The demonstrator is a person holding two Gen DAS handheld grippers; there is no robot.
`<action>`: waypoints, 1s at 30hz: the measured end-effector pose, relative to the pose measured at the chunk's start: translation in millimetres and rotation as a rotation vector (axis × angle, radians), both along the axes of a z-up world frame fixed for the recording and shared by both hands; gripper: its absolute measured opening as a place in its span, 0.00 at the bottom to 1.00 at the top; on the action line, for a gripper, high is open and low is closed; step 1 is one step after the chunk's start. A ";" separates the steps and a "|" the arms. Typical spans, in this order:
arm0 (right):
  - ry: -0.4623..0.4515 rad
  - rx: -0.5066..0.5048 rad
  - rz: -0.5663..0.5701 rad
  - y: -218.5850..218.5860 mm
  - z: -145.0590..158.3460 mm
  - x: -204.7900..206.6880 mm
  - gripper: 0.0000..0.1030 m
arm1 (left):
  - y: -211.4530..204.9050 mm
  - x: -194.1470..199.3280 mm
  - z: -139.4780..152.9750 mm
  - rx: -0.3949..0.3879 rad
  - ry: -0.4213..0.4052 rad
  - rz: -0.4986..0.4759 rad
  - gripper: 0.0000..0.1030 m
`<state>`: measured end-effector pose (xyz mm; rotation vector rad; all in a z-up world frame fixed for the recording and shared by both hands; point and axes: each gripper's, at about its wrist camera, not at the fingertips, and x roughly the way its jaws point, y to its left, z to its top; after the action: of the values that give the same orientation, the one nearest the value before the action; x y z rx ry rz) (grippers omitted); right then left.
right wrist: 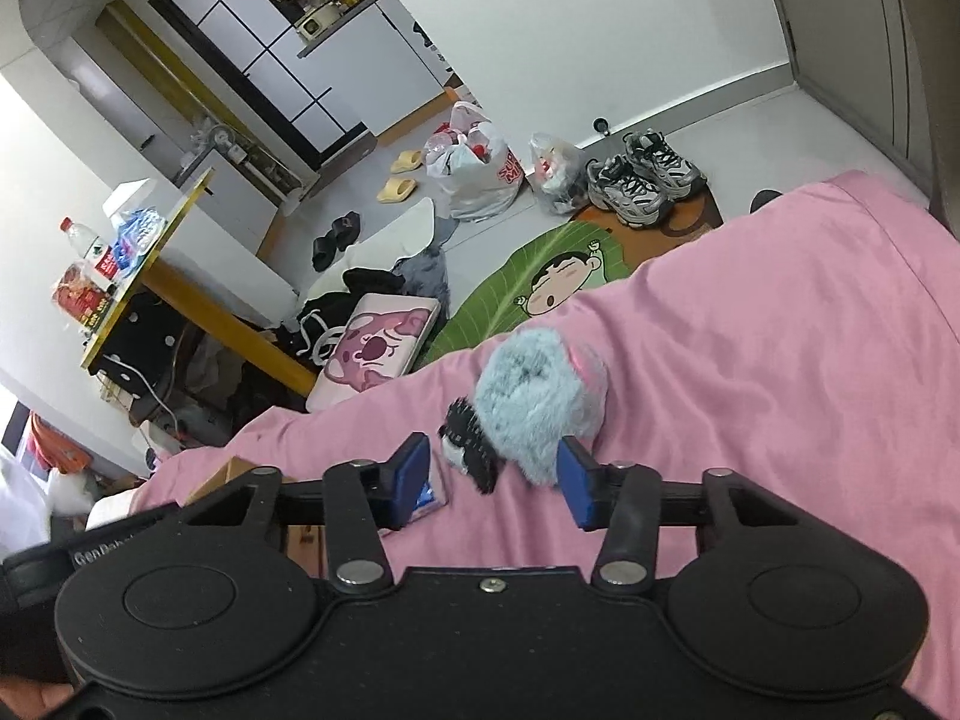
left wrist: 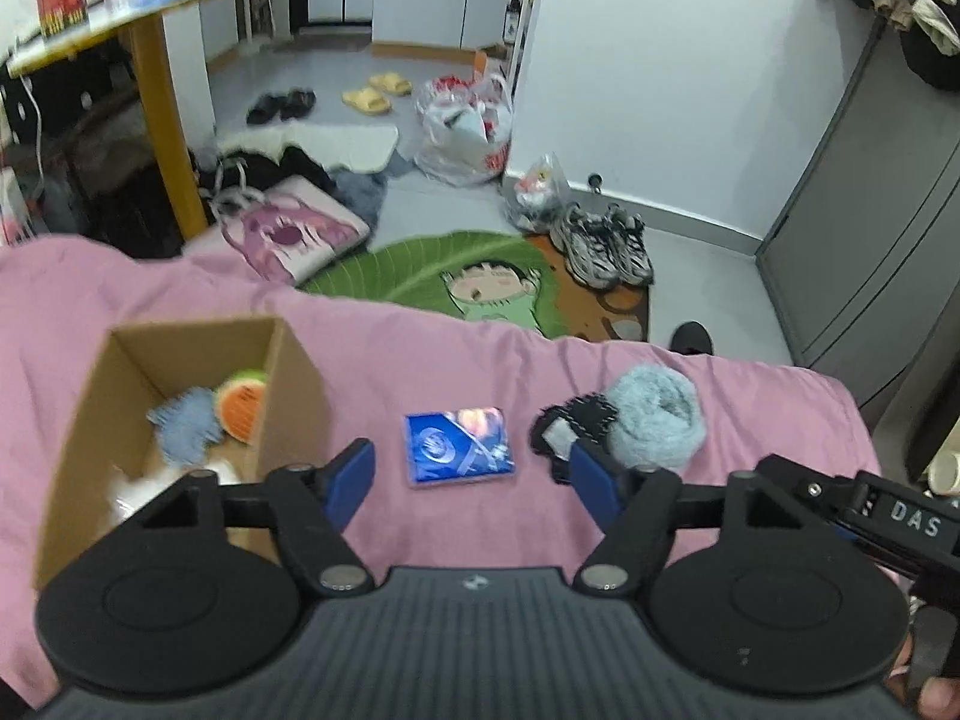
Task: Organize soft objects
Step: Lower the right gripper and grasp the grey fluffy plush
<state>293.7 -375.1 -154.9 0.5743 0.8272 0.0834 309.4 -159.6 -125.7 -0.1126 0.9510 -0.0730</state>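
Note:
A cardboard box [left wrist: 294, 384] stands on the pink bedspread [left wrist: 420, 348] at the left. Inside lie a blue fuzzy toy [left wrist: 183, 426], a watermelon-slice plush [left wrist: 243, 405] and something white. A blue tissue pack [left wrist: 459, 447] lies in the middle. A fluffy light-blue ball [left wrist: 657, 417] and a black-and-white fuzzy piece [left wrist: 567, 429] lie at the right. My left gripper [left wrist: 471, 477] is open and empty above the tissue pack. My right gripper [right wrist: 495, 480] is open and empty, just short of the black-and-white piece [right wrist: 471, 441] and the light-blue ball [right wrist: 534, 399].
Beyond the bed edge the floor holds a green cartoon rug [left wrist: 456, 270], a pink cushion [left wrist: 294, 231], sneakers [left wrist: 603, 243], plastic bags [left wrist: 465, 126] and slippers. A yellow-legged table [left wrist: 162, 114] stands at the left, a grey cabinet [left wrist: 870, 228] at the right.

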 end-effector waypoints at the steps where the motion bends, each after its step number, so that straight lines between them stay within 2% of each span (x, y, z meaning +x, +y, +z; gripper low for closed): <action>1: 0.005 0.003 -0.001 -1.6 -1.5 3.8 0.40 | -4.4 3.1 -2.9 -0.006 0.009 -0.008 0.59; 8: 0.026 0.002 0.003 -7.2 -13.4 23.1 0.36 | -26.9 21.0 -19.3 -0.063 0.050 -0.027 0.44; 11: 0.034 -0.004 0.011 -10.4 -17.9 31.3 0.35 | -35.5 29.2 -26.0 -0.105 0.061 -0.027 0.41; 13: 0.040 -0.002 0.023 -12.7 -20.7 37.7 0.30 | -41.9 34.1 -31.0 -0.129 0.061 -0.015 0.40; 16: 0.039 -0.019 0.049 -15.5 -21.2 47.9 0.28 | -48.2 42.6 -38.8 -0.179 0.087 0.009 0.30; 20: 0.051 -0.021 0.076 -16.7 -24.6 58.7 0.27 | -54.8 50.4 -48.7 -0.234 0.118 0.036 0.26; 30: 0.104 -0.010 0.122 -21.1 -47.7 82.4 0.25 | -63.9 72.5 -82.4 -0.312 0.196 0.087 0.22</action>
<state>376.1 -396.3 -202.7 0.5223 0.9633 0.1619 381.9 -223.5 -208.0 -0.4557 1.1243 -0.1321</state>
